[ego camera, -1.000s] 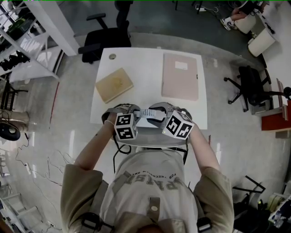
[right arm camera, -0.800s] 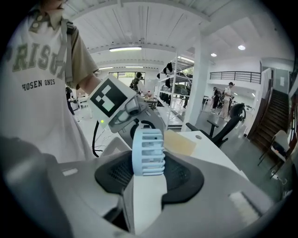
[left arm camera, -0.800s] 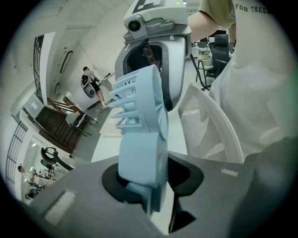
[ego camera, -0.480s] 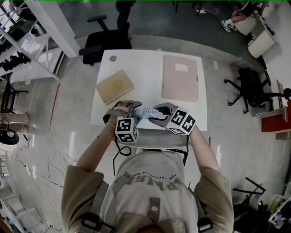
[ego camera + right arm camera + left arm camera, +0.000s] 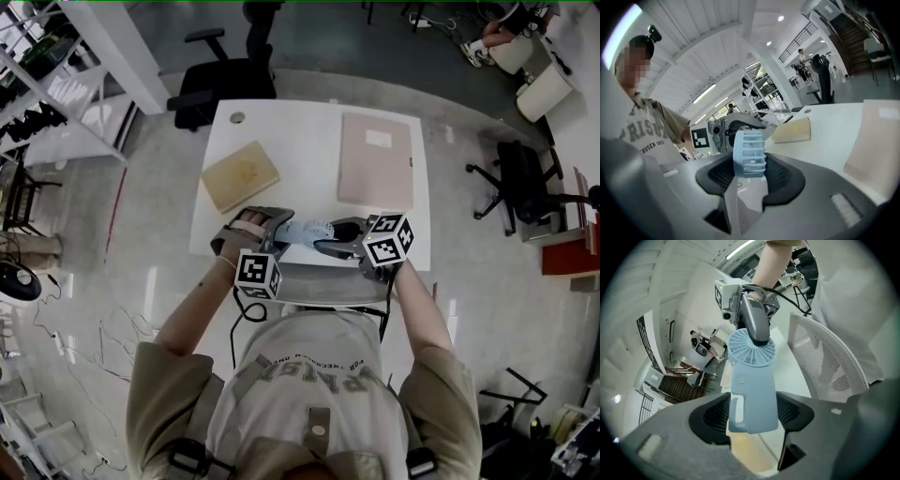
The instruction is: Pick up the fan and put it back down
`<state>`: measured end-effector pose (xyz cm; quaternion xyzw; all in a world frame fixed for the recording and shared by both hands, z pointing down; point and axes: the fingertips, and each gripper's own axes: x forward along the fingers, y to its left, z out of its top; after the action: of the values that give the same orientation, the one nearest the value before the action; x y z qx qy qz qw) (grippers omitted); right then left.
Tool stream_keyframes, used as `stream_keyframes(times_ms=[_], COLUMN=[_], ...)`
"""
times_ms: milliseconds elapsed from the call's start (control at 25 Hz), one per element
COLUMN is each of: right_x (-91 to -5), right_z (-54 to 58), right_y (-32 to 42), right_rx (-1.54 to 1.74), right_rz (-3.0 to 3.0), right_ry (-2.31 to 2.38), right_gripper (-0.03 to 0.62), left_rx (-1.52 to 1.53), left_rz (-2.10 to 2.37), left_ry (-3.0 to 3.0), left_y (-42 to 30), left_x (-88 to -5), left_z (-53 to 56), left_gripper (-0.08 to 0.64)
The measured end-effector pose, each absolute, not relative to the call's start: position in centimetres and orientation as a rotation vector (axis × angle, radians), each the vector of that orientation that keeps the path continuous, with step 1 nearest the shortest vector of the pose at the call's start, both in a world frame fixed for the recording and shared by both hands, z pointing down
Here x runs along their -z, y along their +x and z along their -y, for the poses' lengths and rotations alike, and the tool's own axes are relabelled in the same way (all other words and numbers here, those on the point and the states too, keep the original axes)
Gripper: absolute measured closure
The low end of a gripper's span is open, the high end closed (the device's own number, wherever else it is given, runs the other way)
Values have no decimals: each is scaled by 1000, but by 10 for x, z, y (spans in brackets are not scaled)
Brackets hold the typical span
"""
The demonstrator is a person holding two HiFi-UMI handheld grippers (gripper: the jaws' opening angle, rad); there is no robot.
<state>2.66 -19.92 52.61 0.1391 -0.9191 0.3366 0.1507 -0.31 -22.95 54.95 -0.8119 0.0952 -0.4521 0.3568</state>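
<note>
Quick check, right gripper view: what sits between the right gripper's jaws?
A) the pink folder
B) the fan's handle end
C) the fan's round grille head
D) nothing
C: in the right gripper view the right gripper is closed on the round grille head of the fan, with a pad against each side of it.
</note>
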Motion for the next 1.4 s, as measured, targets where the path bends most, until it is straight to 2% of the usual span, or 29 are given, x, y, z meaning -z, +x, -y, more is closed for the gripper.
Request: stream_keyframes(times_ms=[320,400,480,960,1200,1240,1320,1400], right_x=[-536,-538,-539,-549,-554,-554,-552,-552], right_z=[194,194,195,195,193,191,188,187], right_y=[27,27,27,32,36,36,35,34], right_rx=[-1209,-1234,-1263,-1257,-1023,-980,-907,-841], right_rz=[2630,2622,2616,2558,2521,2518,2518,2511], right_ry=[316,315,320,424,440,423,395,398], right_gripper=[416,416,416,408,373,356,276,239], left_rx=[1157,1157,1168,1290,1352,1359,1375,1393], left_rz=[-217,-217,-218,-209,-182,-181,-174,-160], left_ry=[-2021,-2022,-2030,-2131,-2244,-2265,-2286,-2283], left_y=[-1,0,0,2,4,5,5,4], left_x=[-555,-555,-556,-573,-583,-583,-585,-588], left_z=[221,221,221,219,214,214,214,212], left_gripper=[270,319,328,342,342,342,342,342])
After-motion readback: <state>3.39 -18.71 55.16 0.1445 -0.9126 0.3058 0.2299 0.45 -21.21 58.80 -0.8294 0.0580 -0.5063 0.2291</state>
